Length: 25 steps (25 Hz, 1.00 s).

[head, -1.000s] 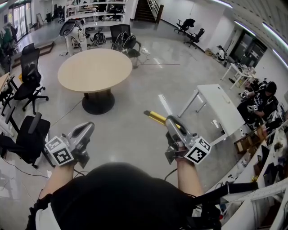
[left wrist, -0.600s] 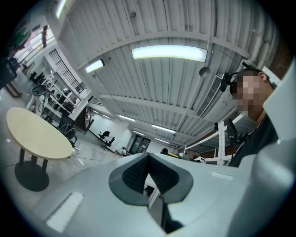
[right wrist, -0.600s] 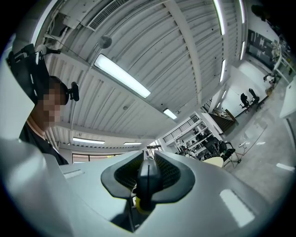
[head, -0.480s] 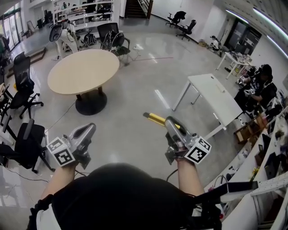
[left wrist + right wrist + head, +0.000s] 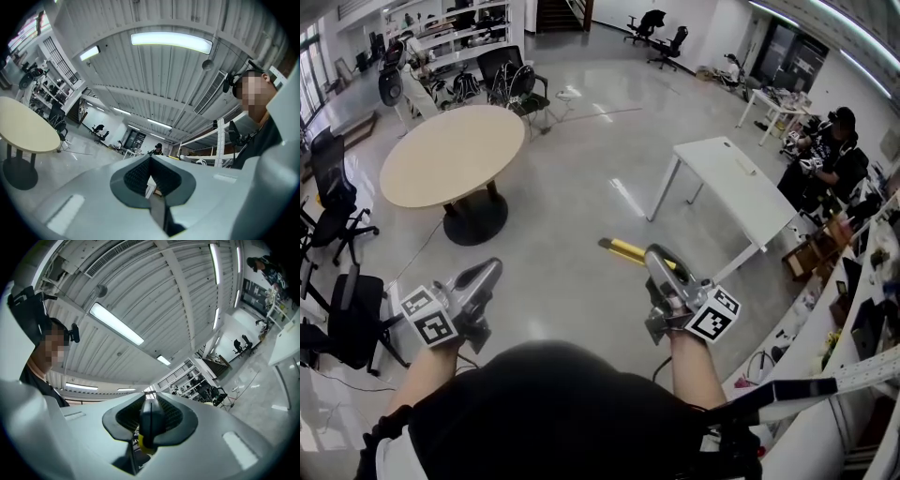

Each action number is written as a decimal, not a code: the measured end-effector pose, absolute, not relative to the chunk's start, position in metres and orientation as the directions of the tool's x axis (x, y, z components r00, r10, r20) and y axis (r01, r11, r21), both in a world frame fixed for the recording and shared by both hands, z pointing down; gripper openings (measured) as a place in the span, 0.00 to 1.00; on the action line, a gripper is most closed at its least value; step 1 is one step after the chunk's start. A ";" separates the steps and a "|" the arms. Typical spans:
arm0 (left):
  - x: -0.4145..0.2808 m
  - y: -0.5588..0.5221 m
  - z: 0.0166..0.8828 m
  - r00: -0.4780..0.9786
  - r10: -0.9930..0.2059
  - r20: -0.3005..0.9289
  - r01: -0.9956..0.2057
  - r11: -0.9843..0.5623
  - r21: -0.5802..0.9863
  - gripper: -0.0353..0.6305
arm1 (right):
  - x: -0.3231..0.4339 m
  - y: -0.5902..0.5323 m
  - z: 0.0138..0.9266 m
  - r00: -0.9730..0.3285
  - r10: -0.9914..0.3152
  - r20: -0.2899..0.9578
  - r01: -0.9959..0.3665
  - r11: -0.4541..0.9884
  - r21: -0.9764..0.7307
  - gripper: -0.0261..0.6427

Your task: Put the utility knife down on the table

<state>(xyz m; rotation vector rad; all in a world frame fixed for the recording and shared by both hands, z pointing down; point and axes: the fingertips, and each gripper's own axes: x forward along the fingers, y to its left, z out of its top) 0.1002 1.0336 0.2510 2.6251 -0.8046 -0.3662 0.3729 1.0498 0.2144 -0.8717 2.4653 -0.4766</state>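
In the head view my right gripper is shut on the utility knife, whose yellow body sticks out forward and to the left over the grey floor. The right gripper view shows the knife's black and yellow end clamped between the ribbed pads. My left gripper is held at the same height on the left, shut, with nothing between its fingers; its pads meet in the left gripper view. A white rectangular table stands ahead to the right, a round beige table ahead to the left.
Black office chairs line the left side, one close to me. A person in black stands beyond the white table. Cluttered benches and shelving run along the right. Open polished floor lies between the two tables.
Both tables have slid left and nearer in the head view, the white one now close ahead of the knife. Both grippers keep their pose, and the knife stays gripped.
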 end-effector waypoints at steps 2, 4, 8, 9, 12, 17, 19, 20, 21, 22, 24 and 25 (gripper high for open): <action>0.102 1.025 0.253 0.812 -0.567 -0.140 -0.469 -0.776 0.423 0.05 | 0.375 1.046 0.214 -0.673 -0.668 -0.316 -0.505 0.728 -0.464 0.17; 0.105 1.015 0.257 0.823 -0.549 -0.143 -0.447 -0.783 0.432 0.05 | 0.376 1.041 0.215 -0.664 -0.682 -0.306 -0.523 0.717 -0.461 0.17; 0.095 0.987 0.264 0.845 -0.509 -0.164 -0.397 -0.802 0.445 0.05 | 0.362 1.022 0.214 -0.644 -0.710 -0.284 -0.564 0.692 -0.451 0.17; 0.091 0.978 0.265 0.848 -0.501 -0.173 -0.386 -0.808 0.446 0.05 | 0.357 1.017 0.213 -0.640 -0.716 -0.280 -0.575 0.687 -0.444 0.17; 0.073 0.947 0.266 0.857 -0.475 -0.198 -0.353 -0.823 0.446 0.05 | 0.336 0.993 0.207 -0.626 -0.731 -0.272 -0.602 0.675 -0.426 0.17; 0.004 0.869 0.249 0.864 -0.445 -0.237 -0.320 -0.847 0.425 0.05 | 0.262 0.925 0.185 -0.629 -0.729 -0.272 -0.622 0.681 -0.386 0.17; -0.021 0.843 0.247 0.865 -0.440 -0.242 -0.314 -0.850 0.423 0.05 | 0.236 0.900 0.180 -0.624 -0.729 -0.281 -0.624 0.681 -0.384 0.17; -0.033 0.831 0.247 0.867 -0.436 -0.242 -0.311 -0.852 0.422 0.05 | 0.223 0.889 0.180 -0.622 -0.730 -0.282 -0.625 0.680 -0.384 0.17; -0.043 0.821 0.248 0.869 -0.432 -0.241 -0.307 -0.854 0.420 0.05 | 0.211 0.879 0.181 -0.621 -0.732 -0.281 -0.626 0.679 -0.383 0.17; -0.052 0.812 0.249 0.872 -0.428 -0.239 -0.304 -0.855 0.419 0.05 | 0.200 0.870 0.182 -0.620 -0.733 -0.278 -0.628 0.677 -0.383 0.17; -0.070 0.795 0.252 0.874 -0.424 -0.235 -0.302 -0.855 0.421 0.05 | 0.183 0.853 0.185 -0.617 -0.737 -0.274 -0.632 0.672 -0.386 0.17; -0.076 0.786 0.255 0.875 -0.424 -0.234 -0.302 -0.855 0.422 0.05 | 0.177 0.845 0.187 -0.615 -0.740 -0.272 -0.633 0.669 -0.388 0.17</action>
